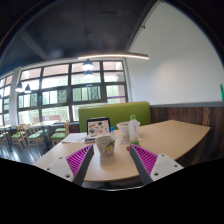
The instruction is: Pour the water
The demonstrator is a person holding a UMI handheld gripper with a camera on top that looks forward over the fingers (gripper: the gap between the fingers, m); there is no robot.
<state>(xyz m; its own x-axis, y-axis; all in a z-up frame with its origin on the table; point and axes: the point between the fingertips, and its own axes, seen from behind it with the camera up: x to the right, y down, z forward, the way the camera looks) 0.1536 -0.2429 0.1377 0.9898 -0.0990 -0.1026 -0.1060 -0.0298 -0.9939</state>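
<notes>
A white cup with a coloured print stands on a light wooden table, just ahead of my fingers and between their lines. A clear plastic bottle stands farther back to the right of the cup. My gripper is open and empty; its purple pads sit wide apart on either side of the table's near edge, with gaps to the cup on both sides.
A laptop or tablet stands behind the cup. A second wooden table lies to the right. A green sofa stands against the windows behind. More tables and chairs stand at the left.
</notes>
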